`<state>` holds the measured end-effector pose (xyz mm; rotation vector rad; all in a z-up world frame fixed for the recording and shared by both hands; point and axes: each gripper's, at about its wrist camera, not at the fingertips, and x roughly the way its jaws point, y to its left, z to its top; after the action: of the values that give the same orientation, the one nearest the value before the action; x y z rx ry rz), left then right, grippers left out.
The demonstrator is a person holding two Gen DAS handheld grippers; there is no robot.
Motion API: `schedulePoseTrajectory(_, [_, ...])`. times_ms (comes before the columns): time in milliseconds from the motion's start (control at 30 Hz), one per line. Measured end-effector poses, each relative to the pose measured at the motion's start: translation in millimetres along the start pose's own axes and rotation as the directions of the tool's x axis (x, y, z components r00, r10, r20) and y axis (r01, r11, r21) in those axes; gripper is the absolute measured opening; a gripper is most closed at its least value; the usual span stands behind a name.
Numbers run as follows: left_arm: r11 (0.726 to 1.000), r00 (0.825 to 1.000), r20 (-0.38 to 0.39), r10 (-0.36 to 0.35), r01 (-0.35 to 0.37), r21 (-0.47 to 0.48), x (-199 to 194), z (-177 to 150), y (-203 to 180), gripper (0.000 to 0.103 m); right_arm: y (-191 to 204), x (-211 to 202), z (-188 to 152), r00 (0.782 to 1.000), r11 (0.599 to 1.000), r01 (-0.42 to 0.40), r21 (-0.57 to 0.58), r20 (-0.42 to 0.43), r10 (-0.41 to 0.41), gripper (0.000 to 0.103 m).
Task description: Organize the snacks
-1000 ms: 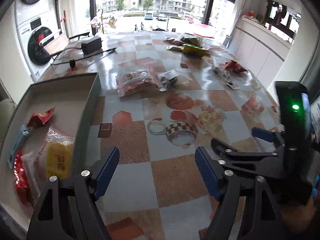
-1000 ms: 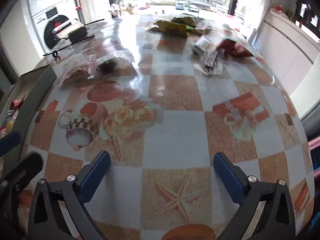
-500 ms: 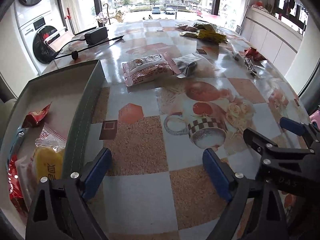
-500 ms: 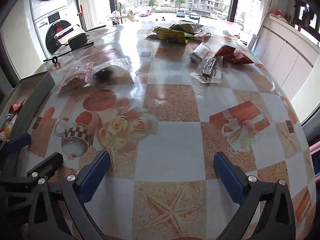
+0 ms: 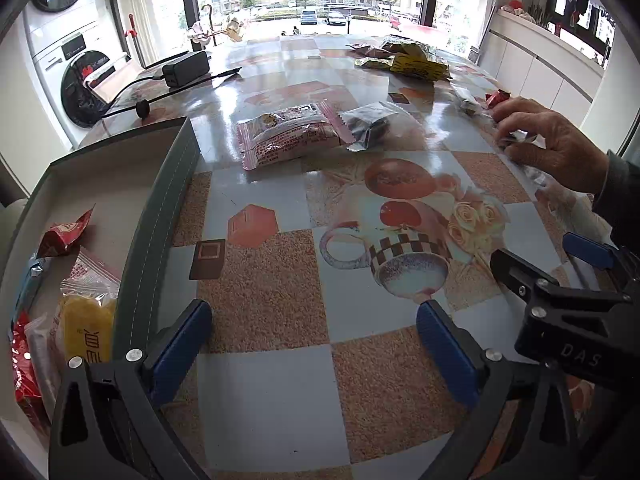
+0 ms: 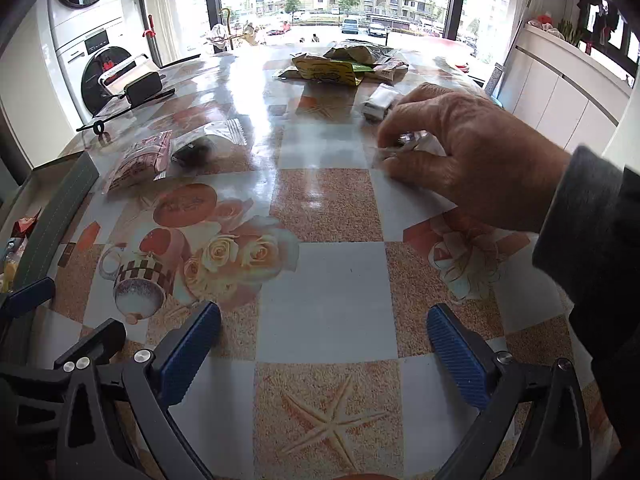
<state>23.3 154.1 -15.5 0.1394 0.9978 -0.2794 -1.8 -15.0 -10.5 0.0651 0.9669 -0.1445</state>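
Both grippers hang over the patterned table (image 5: 280,392) with nothing between their fingers. The left gripper (image 5: 312,344), low in its frame, has just been opening and stands wide; the right gripper (image 6: 324,344) is equally spread. A bare hand (image 6: 468,152) at upper right fingers a clear-wrapped snack (image 6: 416,142). The box (image 5: 160,216) at left already holds packets. The likely next target is the pink packet (image 5: 288,140) above centre: best approached low, jaws straddling its short width, closing gently.
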Motion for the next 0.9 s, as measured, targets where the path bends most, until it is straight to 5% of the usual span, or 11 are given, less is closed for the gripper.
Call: schedulePoseTrajectory(900, [1.0, 1.0, 0.0, -0.016, 0.016, 0.008, 0.4, 1.0, -3.7, 0.102, 0.0, 0.3, 0.2, 1.0, 1.0, 0.0, 0.0, 0.0, 0.0, 0.103])
